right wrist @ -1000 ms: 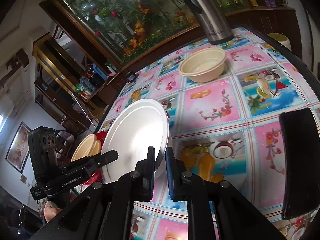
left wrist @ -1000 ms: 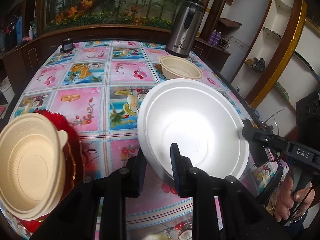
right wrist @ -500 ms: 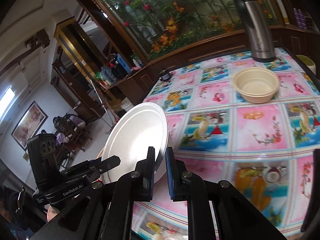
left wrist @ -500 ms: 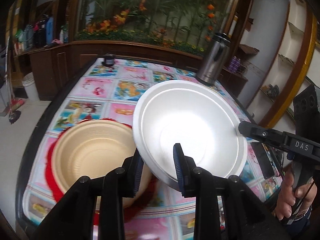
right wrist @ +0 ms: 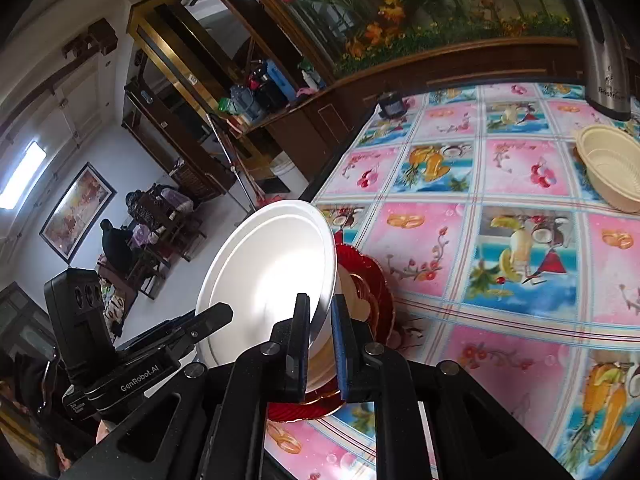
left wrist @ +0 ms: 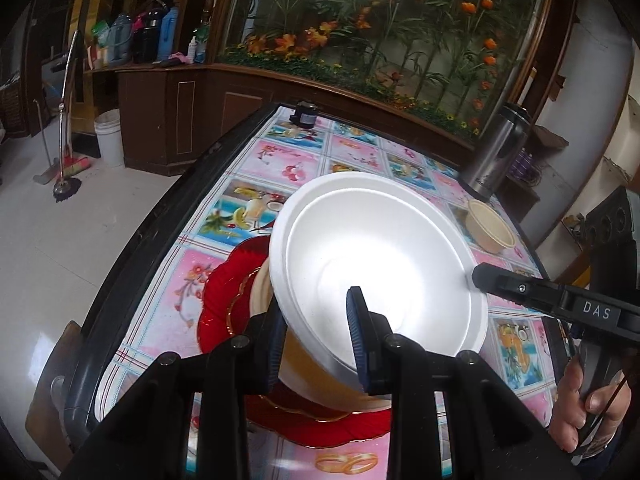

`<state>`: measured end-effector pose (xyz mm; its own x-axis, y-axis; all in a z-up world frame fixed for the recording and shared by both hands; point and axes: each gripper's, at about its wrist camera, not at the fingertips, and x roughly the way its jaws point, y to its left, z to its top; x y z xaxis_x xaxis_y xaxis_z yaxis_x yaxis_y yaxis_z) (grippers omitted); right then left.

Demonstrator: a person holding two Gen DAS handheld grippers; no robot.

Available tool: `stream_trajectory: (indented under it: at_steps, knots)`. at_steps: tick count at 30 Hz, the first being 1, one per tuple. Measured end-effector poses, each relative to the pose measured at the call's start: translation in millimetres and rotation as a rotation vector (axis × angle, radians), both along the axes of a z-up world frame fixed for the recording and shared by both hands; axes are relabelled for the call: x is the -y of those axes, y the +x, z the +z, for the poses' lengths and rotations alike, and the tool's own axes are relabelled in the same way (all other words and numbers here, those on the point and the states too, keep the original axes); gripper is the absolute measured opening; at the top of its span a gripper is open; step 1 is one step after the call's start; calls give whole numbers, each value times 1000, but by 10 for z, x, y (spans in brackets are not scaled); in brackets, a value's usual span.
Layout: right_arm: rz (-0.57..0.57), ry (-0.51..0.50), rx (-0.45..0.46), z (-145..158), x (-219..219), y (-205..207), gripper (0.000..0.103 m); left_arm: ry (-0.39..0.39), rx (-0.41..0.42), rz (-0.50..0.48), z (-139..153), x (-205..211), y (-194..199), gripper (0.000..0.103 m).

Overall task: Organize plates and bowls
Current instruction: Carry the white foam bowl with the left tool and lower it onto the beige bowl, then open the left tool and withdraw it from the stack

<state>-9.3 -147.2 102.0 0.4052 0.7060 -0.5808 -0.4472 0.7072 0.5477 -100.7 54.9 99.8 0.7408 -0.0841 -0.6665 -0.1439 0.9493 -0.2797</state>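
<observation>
A white foam bowl is held by both grippers, tilted, just above a beige bowl that sits on a red plate near the table's left front edge. My left gripper is shut on the white bowl's near rim. My right gripper is shut on the opposite rim; the white bowl shows there too, with the red plate under it. A second beige bowl stands far right on the table, also in the right wrist view.
A steel thermos stands behind the far beige bowl. A small black object sits at the table's far edge. The floral tablecloth covers the table. The table's dark edge runs along the left, the floor beyond it.
Both grippers have carried the white bowl left and down, from beside the beige bowl on the red plate to directly over it, nearly covering it.
</observation>
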Motion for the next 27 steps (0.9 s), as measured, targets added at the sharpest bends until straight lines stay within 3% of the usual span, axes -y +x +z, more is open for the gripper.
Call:
stream_trajectory:
  at_steps: [17,21,27]
  knots:
    - [38,-3,-80,-221,-107,46,15,-5,-24,24,-64,-69,-28,28]
    - [48,-5,-84,-233,-100,40,15,-15,-25,30,-64,-86,-34,40]
    - [56,-7,-67,-204,-84,-6,20,2,-8,50,-3,-82,-89,44]
